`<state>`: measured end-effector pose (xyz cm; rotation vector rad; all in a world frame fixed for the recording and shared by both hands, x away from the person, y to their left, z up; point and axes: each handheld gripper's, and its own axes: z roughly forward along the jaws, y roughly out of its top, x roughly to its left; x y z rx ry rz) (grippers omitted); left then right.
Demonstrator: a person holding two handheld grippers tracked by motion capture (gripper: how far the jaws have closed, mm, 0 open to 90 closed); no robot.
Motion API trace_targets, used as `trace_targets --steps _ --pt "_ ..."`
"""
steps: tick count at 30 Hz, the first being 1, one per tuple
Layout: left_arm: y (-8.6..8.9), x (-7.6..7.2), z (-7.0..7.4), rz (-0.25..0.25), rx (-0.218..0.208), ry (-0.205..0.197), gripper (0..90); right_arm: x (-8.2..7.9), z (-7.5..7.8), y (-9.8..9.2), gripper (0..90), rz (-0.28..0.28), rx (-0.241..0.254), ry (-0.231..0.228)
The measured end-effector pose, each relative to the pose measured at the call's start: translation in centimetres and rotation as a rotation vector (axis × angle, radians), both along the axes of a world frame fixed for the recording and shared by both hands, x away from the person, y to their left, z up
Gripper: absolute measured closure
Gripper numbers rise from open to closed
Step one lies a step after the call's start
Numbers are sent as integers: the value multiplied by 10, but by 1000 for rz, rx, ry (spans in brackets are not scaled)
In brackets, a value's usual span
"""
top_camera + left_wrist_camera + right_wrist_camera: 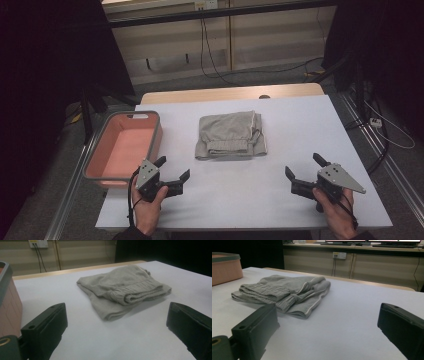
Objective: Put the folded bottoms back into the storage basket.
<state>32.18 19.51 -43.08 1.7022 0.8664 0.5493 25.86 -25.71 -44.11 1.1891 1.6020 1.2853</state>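
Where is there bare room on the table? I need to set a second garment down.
Free: the wide strip right of the folded grey garment, and the near strip between the left gripper and right gripper. Tighter: between the garment and the pink basket.

Table (300, 130): white top, bare along the near edge and over the whole right half; open passage there. Folded cloth (230, 135) lies mid-table, toward the far edge, low, with free strips on both sides. Basket (122, 147) stands along the left edge, walls raised, blocking that side. Left gripper (172, 170) sits just beside the basket's near right corner.
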Motion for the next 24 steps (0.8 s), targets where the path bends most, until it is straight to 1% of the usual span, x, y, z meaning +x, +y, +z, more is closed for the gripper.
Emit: trace_targets --steps 3,6,8,10,12,15,17,18,19,21,23,24 --pt "0 0 0 6 1 2 36 0 0 1 29 2 1 0" --pt "1 0 0 9 -7 8 37 0 0 0 29 5 5 2" --pt "2 1 1 -1 -21 21 37 0 0 0 29 6 7 2" --pt "1 1 1 8 -12 22 37 1 0 0 28 10 9 3" --pt "1 1 2 6 -9 24 37 2 0 1 29 14 14 4" --pt "0 3 3 3 0 33 38 2 0 2 28 23 6 7" --pt "0 4 6 18 12 42 45 1 0 2 27 24 5 5" --pt "0 4 6 18 12 42 45 1 0 2 27 22 7 6" --pt "0 6 8 14 -5 44 45 2 0 1 27 20 8 8" --pt "0 7 9 14 -6 48 45 2 -1 1 27 16 14 10" --pt "-1 10 9 4 -5 61 46 2 -1 1 27 14 17 14" --pt "-4 11 9 -6 0 75 45 2 -1 1 27 13 17 14"
